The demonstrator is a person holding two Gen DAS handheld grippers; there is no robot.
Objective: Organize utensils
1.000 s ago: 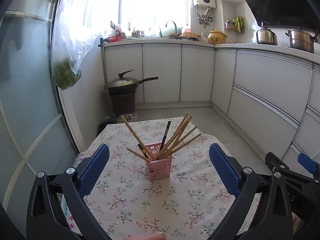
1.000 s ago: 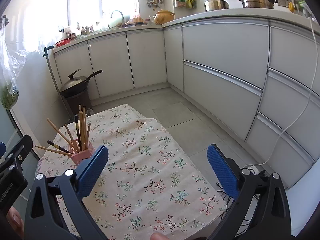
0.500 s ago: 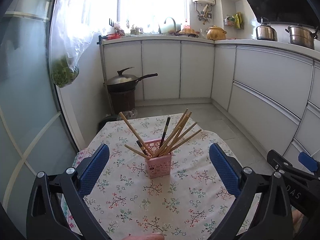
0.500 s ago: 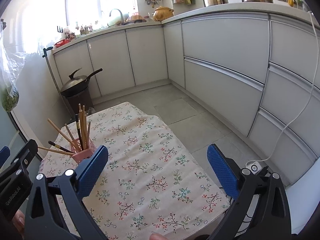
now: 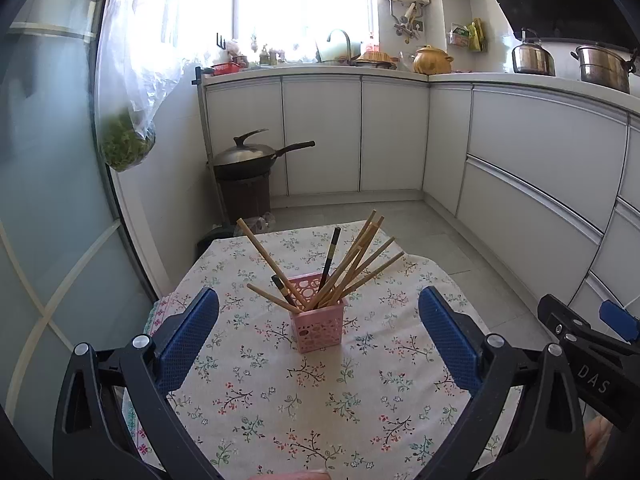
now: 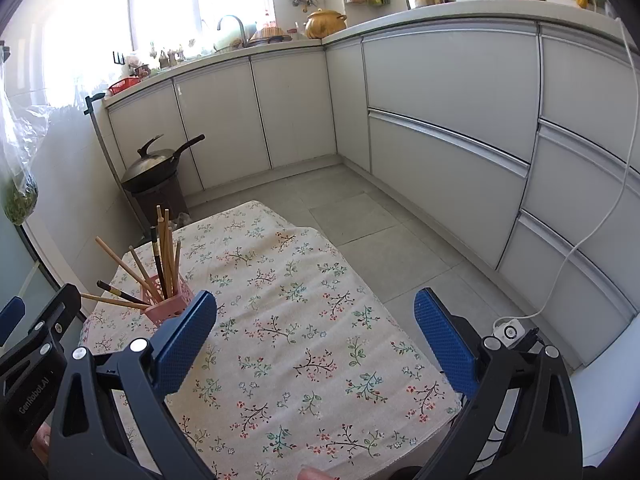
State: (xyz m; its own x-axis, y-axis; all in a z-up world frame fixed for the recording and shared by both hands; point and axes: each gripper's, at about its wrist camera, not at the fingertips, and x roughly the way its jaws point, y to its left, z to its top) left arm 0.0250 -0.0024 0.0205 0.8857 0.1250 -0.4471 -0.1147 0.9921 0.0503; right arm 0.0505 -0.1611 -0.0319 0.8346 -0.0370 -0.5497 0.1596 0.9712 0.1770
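Note:
A pink perforated holder point(image 5: 318, 322) stands on the floral tablecloth point(image 5: 280, 408) and holds several wooden chopsticks point(image 5: 360, 258) and dark chopsticks point(image 5: 331, 250), fanned out. My left gripper point(image 5: 319, 334) is open and empty, its blue pads on either side of the holder but nearer me. In the right wrist view the holder point(image 6: 168, 306) sits at the left, past my left pad. My right gripper point(image 6: 316, 338) is open and empty above the cloth point(image 6: 304, 320).
A lidded wok point(image 5: 248, 156) sits on a dark stand beyond the table. White cabinets point(image 5: 536, 184) run along the back and right. A bag of greens point(image 5: 126, 142) hangs at left. The table's right edge point(image 6: 400, 328) drops to tiled floor.
Both grippers have drawn back and risen slightly from the table; the holder looks a little farther and lower in view. Both stay open.

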